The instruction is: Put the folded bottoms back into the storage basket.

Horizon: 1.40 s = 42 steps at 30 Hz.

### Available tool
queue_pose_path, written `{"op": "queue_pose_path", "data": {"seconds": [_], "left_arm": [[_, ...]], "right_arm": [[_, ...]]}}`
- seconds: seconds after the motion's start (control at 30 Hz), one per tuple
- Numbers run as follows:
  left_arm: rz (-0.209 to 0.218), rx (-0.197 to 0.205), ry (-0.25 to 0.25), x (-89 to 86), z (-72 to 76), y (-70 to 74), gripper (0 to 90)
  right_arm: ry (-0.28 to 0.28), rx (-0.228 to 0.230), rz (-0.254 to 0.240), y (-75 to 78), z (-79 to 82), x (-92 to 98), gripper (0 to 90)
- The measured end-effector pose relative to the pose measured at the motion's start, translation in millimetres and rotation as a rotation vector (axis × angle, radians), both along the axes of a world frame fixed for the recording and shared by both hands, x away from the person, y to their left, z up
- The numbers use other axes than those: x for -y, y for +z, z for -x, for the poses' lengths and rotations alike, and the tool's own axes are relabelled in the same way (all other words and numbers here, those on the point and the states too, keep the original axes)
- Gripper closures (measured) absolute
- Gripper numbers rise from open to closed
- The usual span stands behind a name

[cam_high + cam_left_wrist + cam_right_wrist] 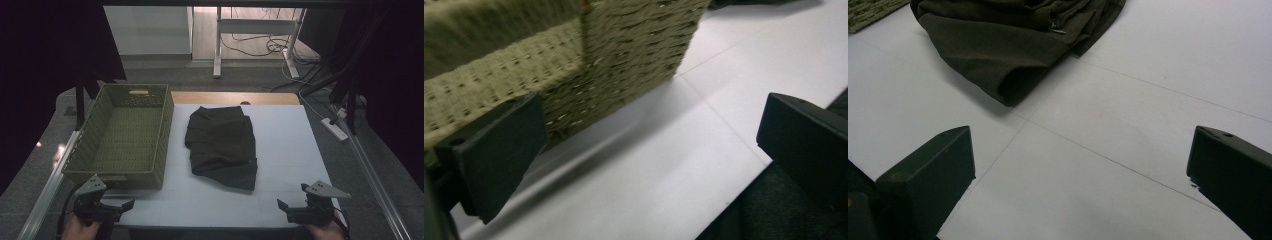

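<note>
Two hand-held grippers rest at the near edge of a white table [280, 200], one at each bottom corner of the high view, each gripped by a person's hand.

Starting at the left: the left gripper [122, 207] sits low, its two black jaws spread wide with nothing between them. Just beyond its left jaw stands an olive woven basket [120, 135], empty, its near corner close enough to crowd the left gripper view [574, 65]. Between the jaws lies bare white tabletop. The basket sits at the table's left side, probably as the place where the cloth is meant to end up.

Moving right, to the middle of the table: a dark garment [222, 145] lies loosely folded, crumpled rather than flat, well ahead of both grippers and touching neither. It rests just beside the basket's right wall, apart from it.

At the right: the right gripper [287, 210] also has its jaws spread wide and empty. In the right gripper view the garment's nearest folded corner [1013, 55] lies ahead of the jaws and toward the left one, with bare table between.

Both grippers look parked at the ready, open and facing the cloth, so a reach forward to grasp the garment seems the likely next step.
</note>
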<state>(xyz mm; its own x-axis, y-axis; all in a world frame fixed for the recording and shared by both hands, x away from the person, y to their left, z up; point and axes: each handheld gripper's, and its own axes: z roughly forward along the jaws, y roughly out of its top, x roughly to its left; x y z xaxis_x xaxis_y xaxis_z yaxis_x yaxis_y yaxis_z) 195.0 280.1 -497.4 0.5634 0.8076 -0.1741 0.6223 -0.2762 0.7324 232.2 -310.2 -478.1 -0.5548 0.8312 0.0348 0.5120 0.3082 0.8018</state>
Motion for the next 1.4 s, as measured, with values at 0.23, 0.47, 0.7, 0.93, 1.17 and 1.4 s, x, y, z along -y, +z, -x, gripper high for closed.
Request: {"op": "queue_pose_path", "data": {"seconds": [0.23,0.47,0.7,0.93,1.17,1.4], "left_arm": [[0.033,0.026,-0.019,2.9,-0.7,2.4,0.0],[0.005,0.019,-0.053,14.6,-1.8,2.8,0.0],[0.007,0.017,-0.099,27.2,-3.1,5.3,0.0],[0.021,0.007,-0.145,37.1,-6.7,6.0,0.6],[0.061,0.004,-0.202,49.7,-11.4,4.4,0.7],[0.064,0.006,-0.247,64.5,-16.7,3.3,0.7]], "right_arm": [[0.005,-0.003,0.003,-0.2,-0.3,-0.5,0.0],[0.013,-0.008,0.014,-0.7,-0.8,-2.0,0.0],[0.019,-0.011,0.022,-0.9,-1.0,-2.8,0.0],[0.021,-0.013,0.028,-1.1,-1.2,-3.3,0.0],[0.028,-0.02,0.039,-1.6,-1.8,-4.6,0.0],[0.031,-0.022,0.037,-1.6,-2.0,-4.3,0.0]]}}
